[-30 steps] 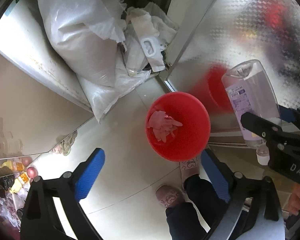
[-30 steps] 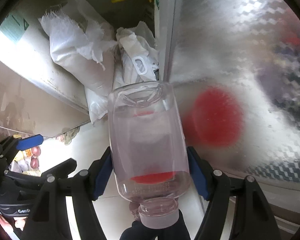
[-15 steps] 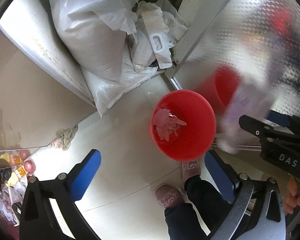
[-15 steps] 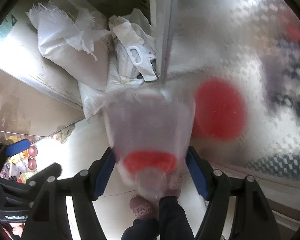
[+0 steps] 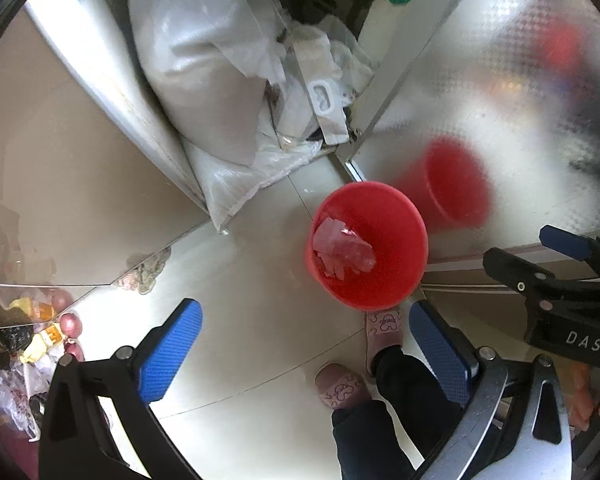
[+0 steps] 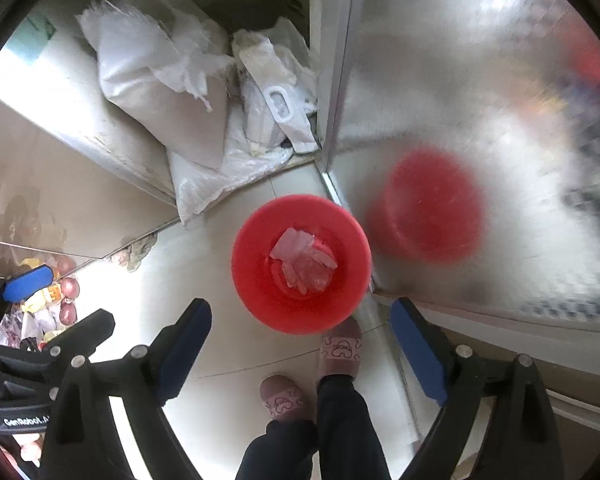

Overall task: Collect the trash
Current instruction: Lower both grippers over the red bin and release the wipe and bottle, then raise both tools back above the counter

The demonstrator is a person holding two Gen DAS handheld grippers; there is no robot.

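The right gripper point(image 6: 300, 344) points straight down, and its blue-padded jaws have just been opening. Now they stand wide apart with nothing between them. A second ago they held a clear plastic bottle point(image 6: 306, 268) upside down. Now that bottle lies in the round red plastic bin point(image 6: 260, 280), right below the right gripper, on top of some see-through scraps. So the bottle has been dropped in, and this piece of trash looks done.

The left gripper point(image 5: 306, 354) is wide open too, and it holds nothing. The red bin sits on the pale tiled floor point(image 5: 240, 300), a little ahead of it and to its right side. The person's two pink slippers point(image 6: 340, 346) stand just beside the bin, close under both grippers.

Farther ahead of both grippers, white woven sacks point(image 6: 160, 92) lean in a corner. A shiny metal panel point(image 6: 480, 100) on the right shows a blurry red copy of the bin.

Both grippers are free now, so I think the next job is to find more trash.
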